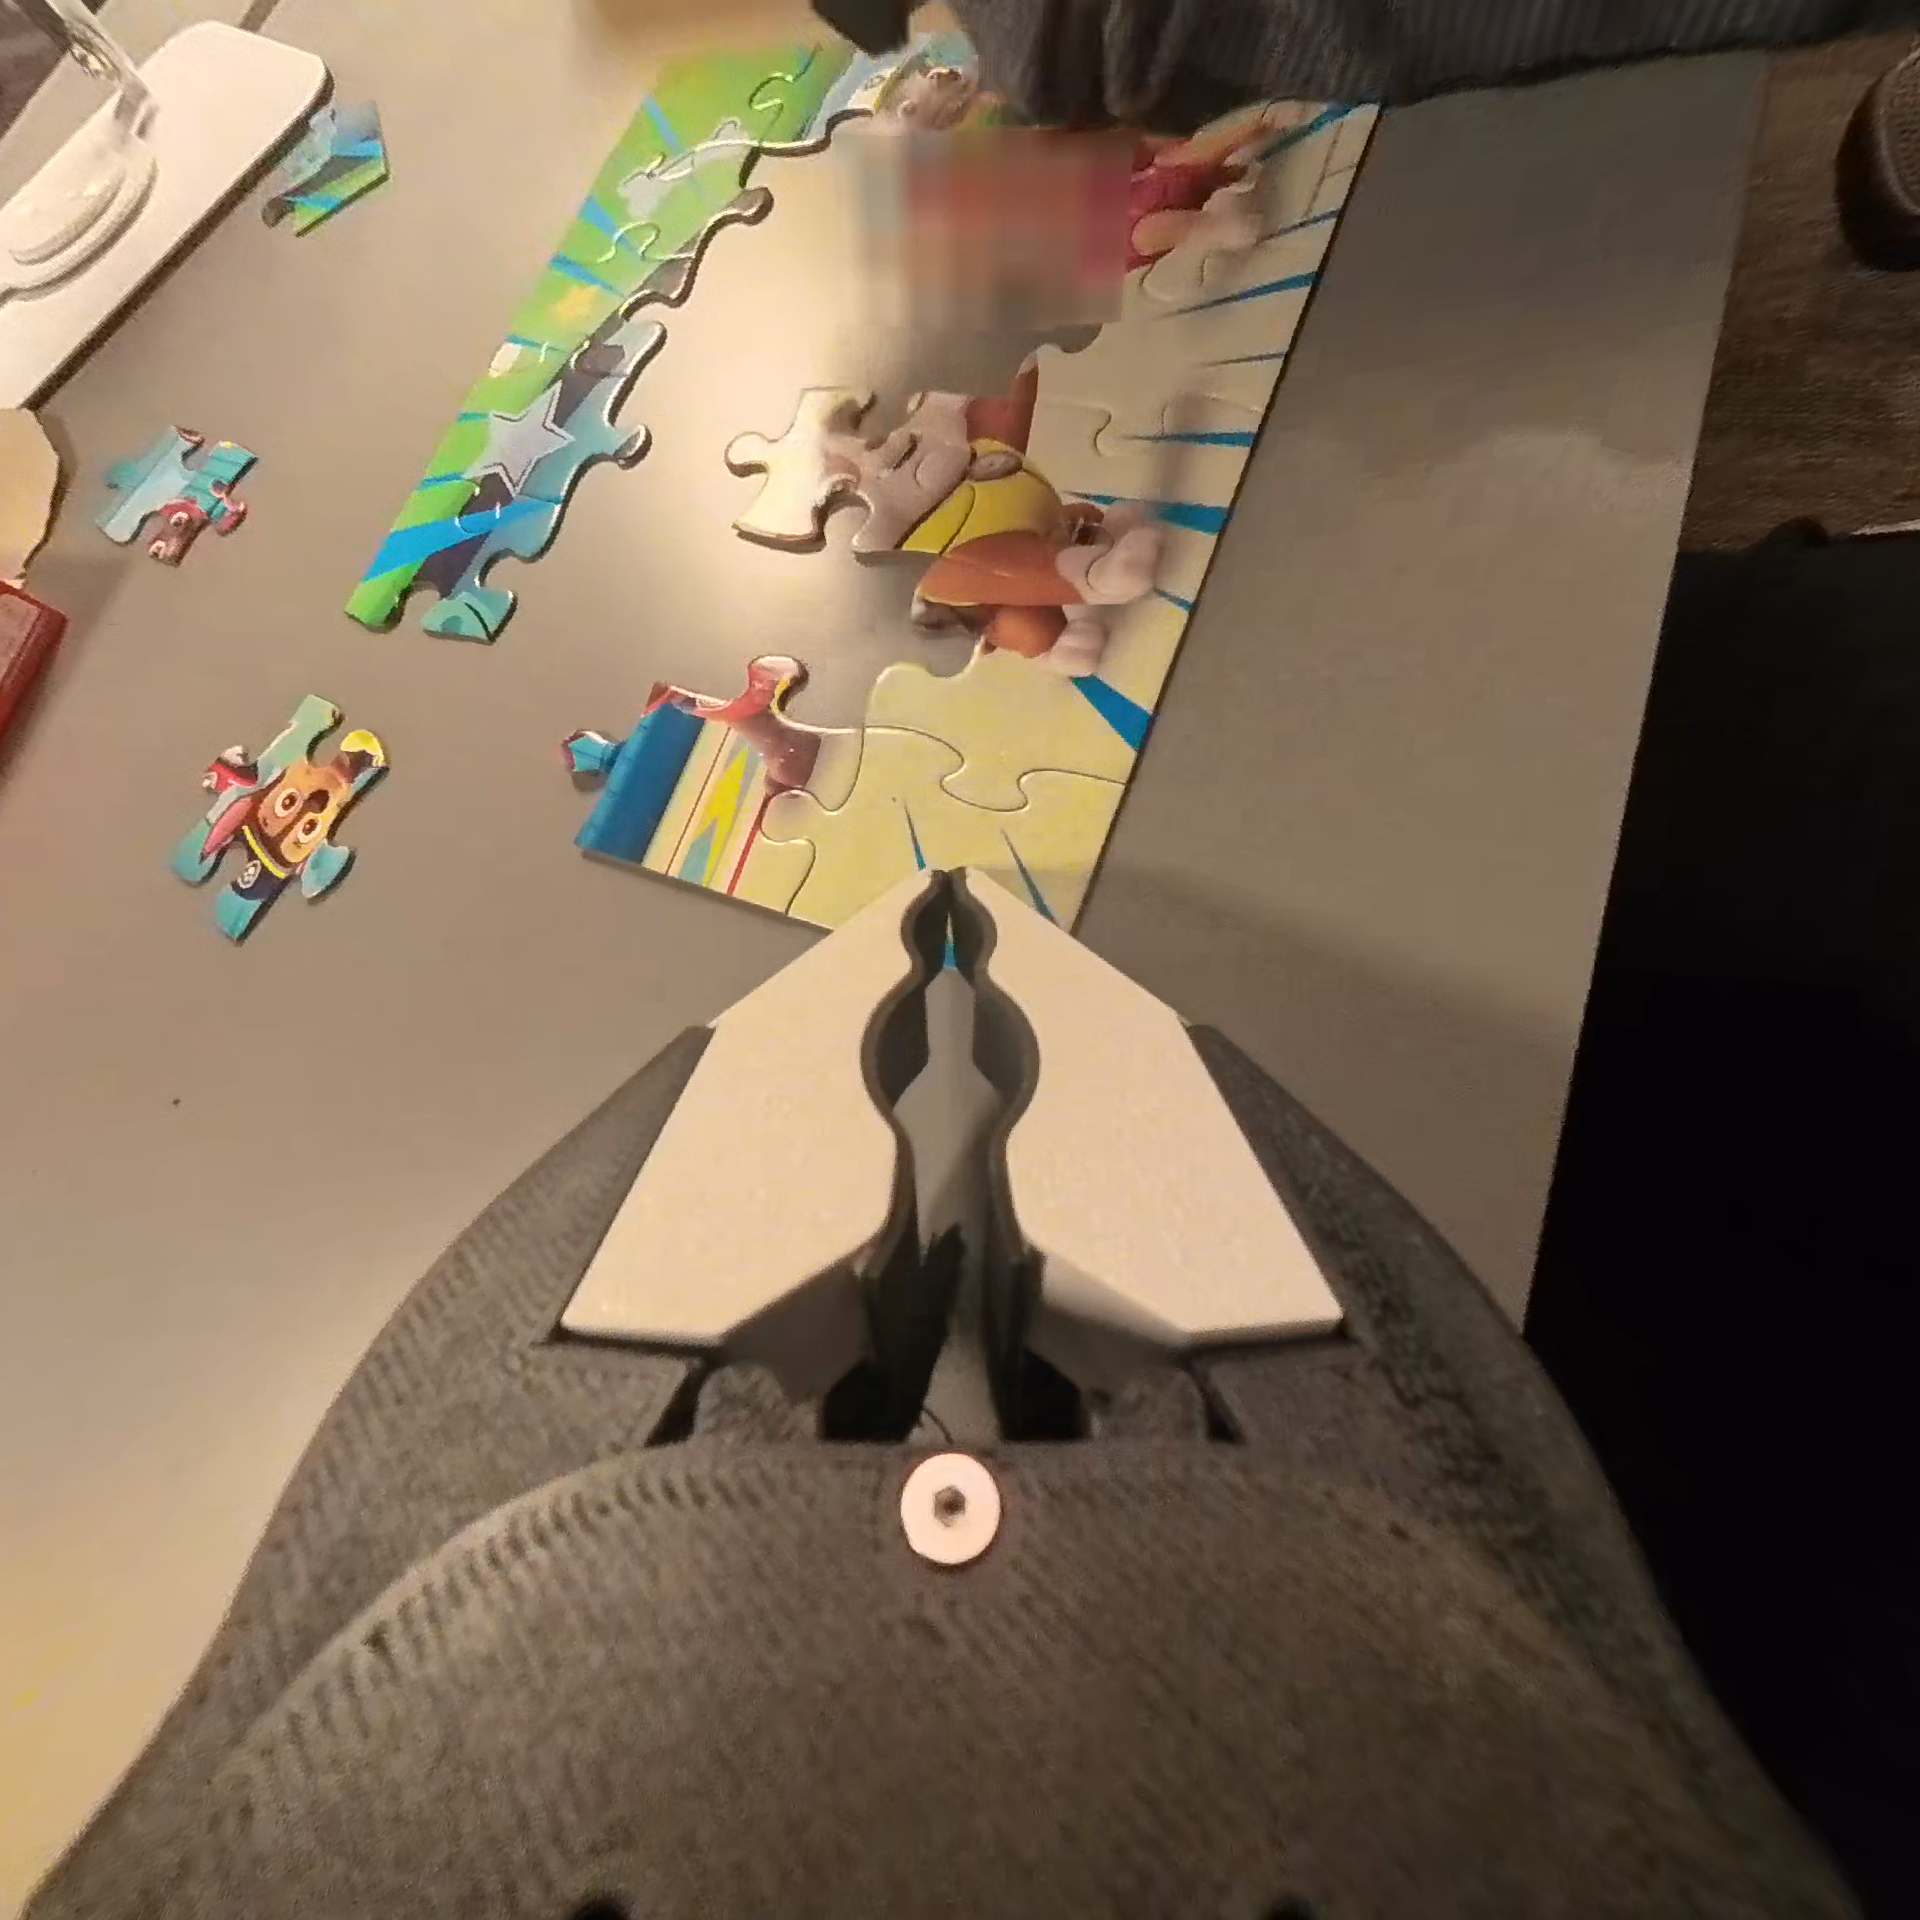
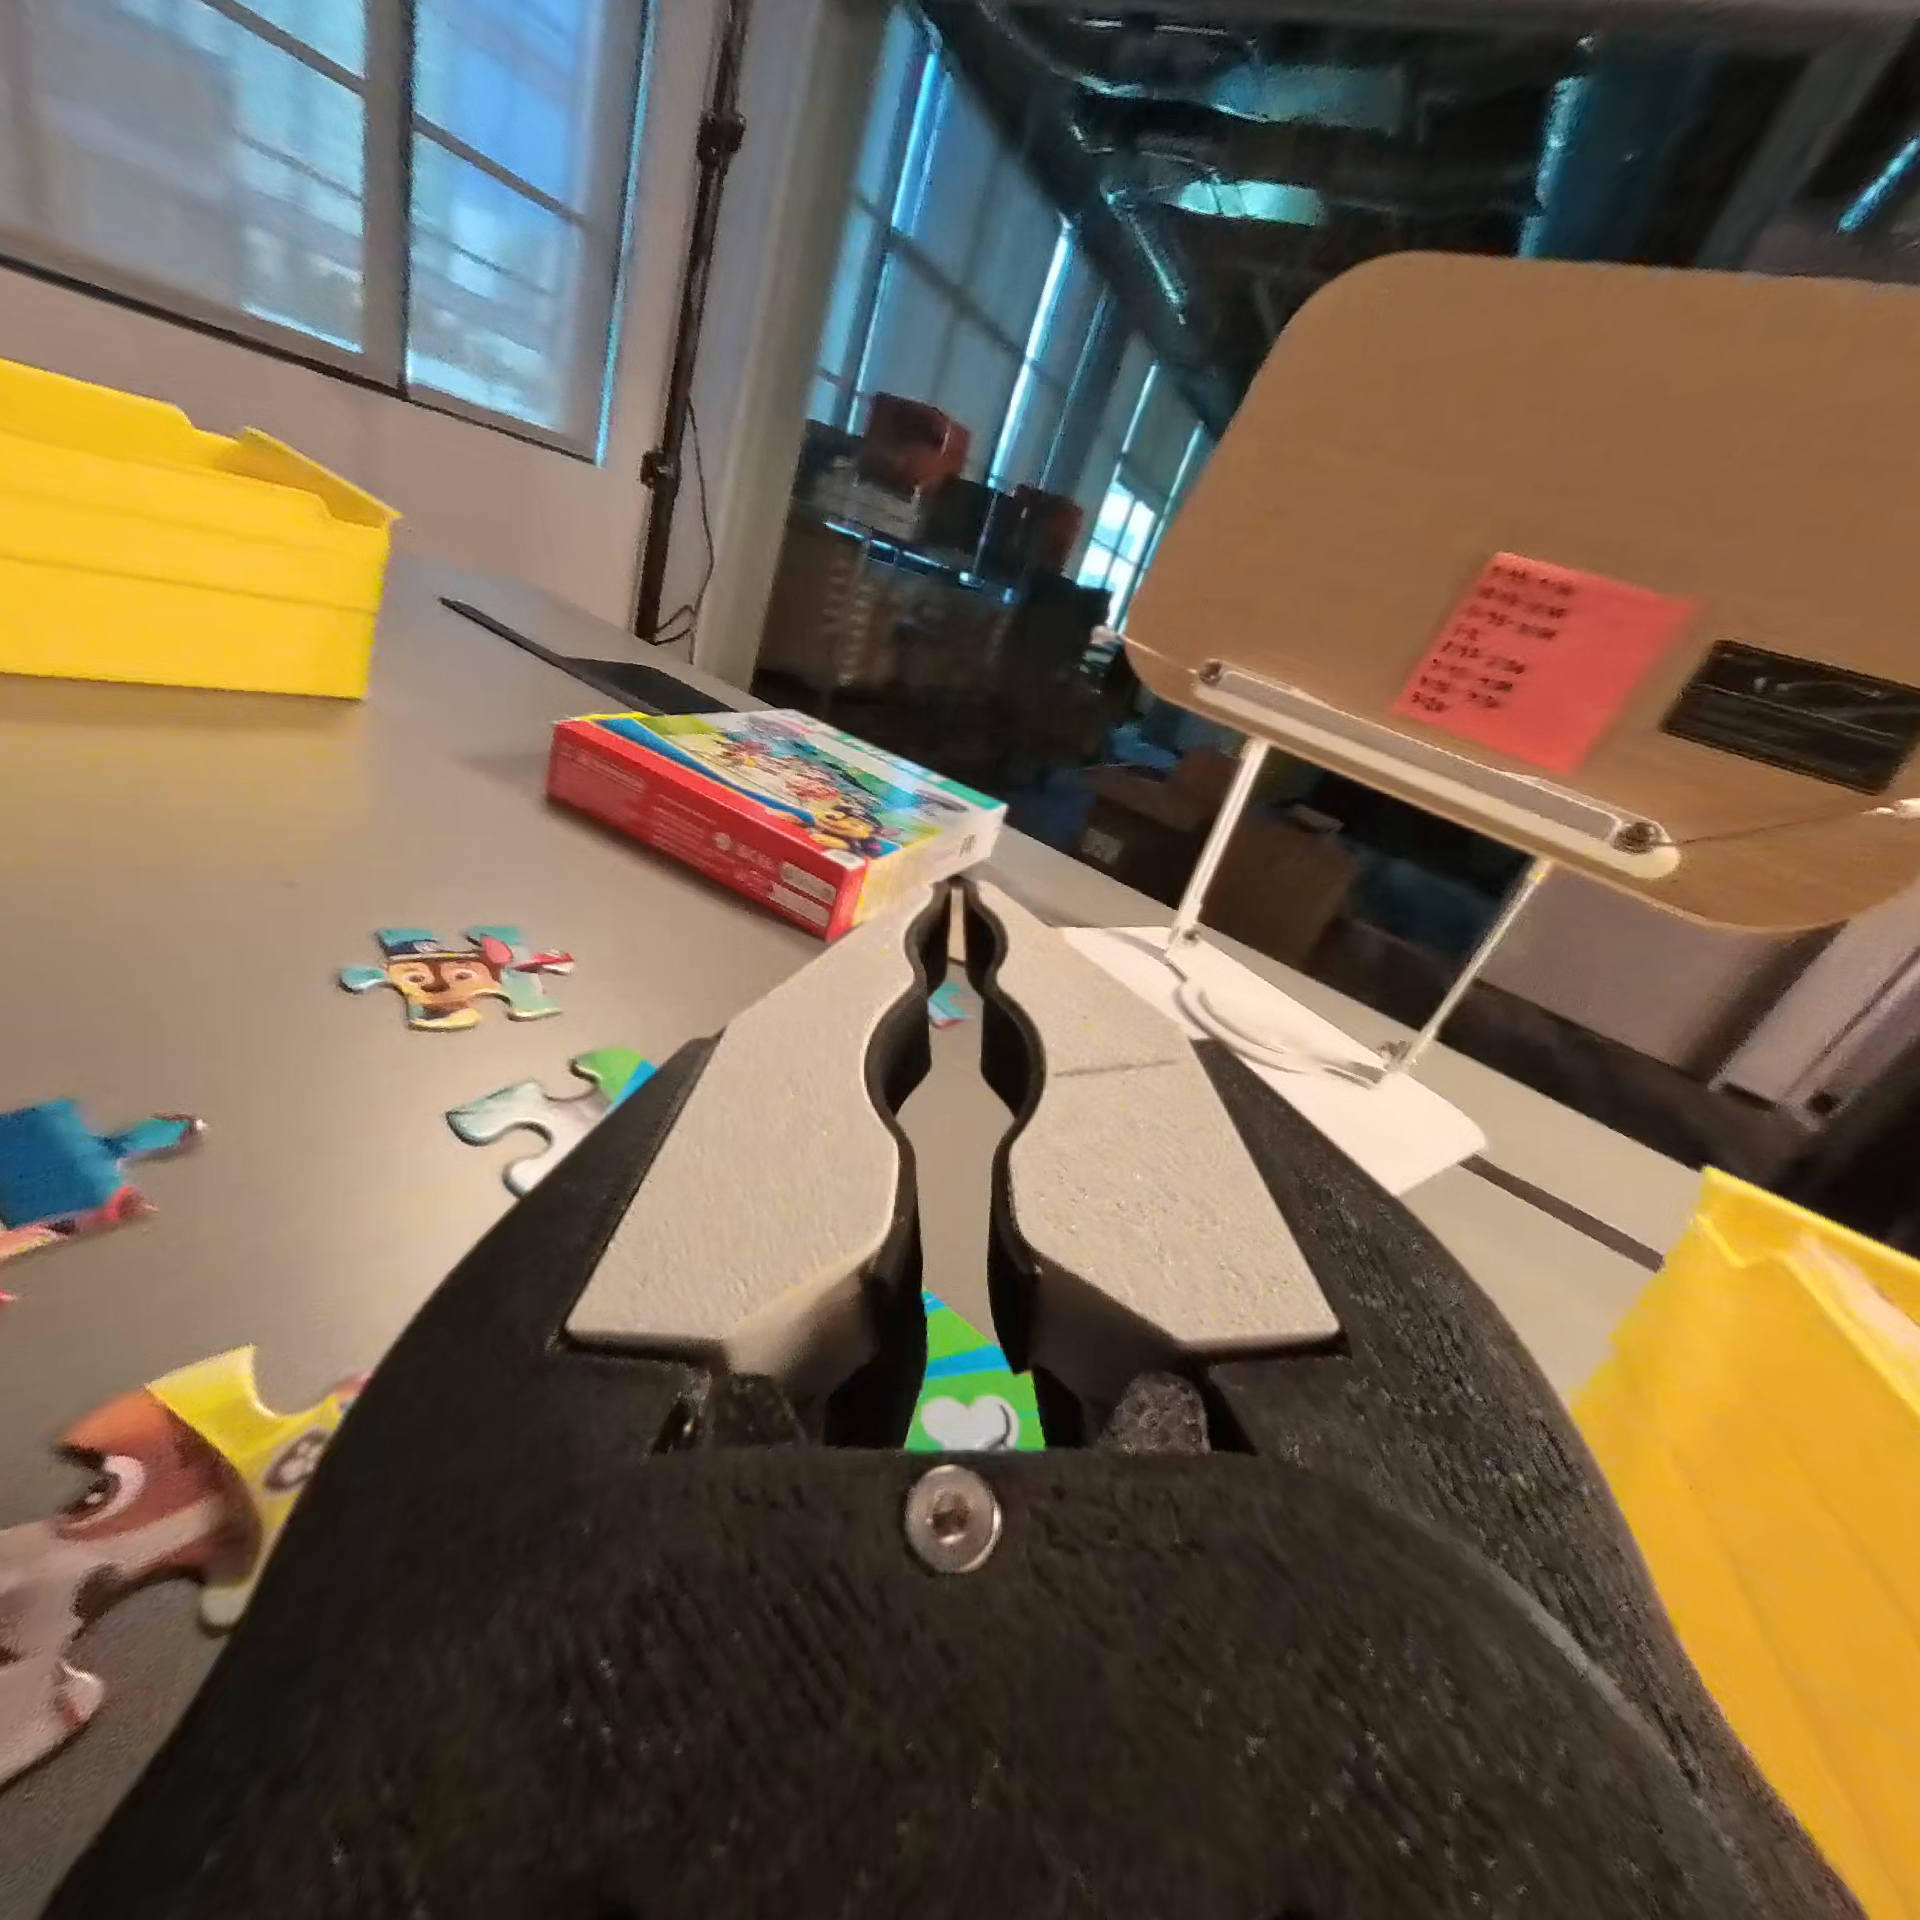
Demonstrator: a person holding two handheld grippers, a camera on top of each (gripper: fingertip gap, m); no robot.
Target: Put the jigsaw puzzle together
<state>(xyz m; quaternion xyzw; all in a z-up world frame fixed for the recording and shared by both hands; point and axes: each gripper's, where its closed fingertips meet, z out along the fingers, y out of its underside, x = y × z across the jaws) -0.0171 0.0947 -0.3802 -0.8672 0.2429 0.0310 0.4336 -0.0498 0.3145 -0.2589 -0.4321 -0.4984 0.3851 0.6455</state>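
Note:
A partly assembled cartoon jigsaw [image 1: 1049,540] lies on the grey table [image 1: 312,1143]. A separate green strip of joined pieces [image 1: 540,416] lies to its left. My left gripper [image 1: 951,885] is shut with nothing between its fingertips. It hovers over the near corner of the jigsaw. Loose pieces [image 1: 281,821] [image 1: 177,494] lie to the left. My right gripper [image 2: 956,896] is shut and empty. It points over the table toward a red jigsaw box [image 2: 769,810]. A loose dog piece [image 2: 457,977] lies to its left, and a green piece [image 2: 971,1382] shows below its fingers.
A wooden board on a clear stand [image 2: 1558,571] with a white base [image 2: 1299,1081] stands at the right; the base also shows in the left wrist view [image 1: 156,156]. Yellow bins sit at the far left [image 2: 177,551] and near right [image 2: 1766,1507]. The table edge [image 1: 1662,623] runs along the right. One gripper's finger ends stand about 25 centimeters off the other's. To the partly assembled cartoon jigsaw [image 1: 1049,540]: left tips about 8 centimeters, right tips about 20 centimeters.

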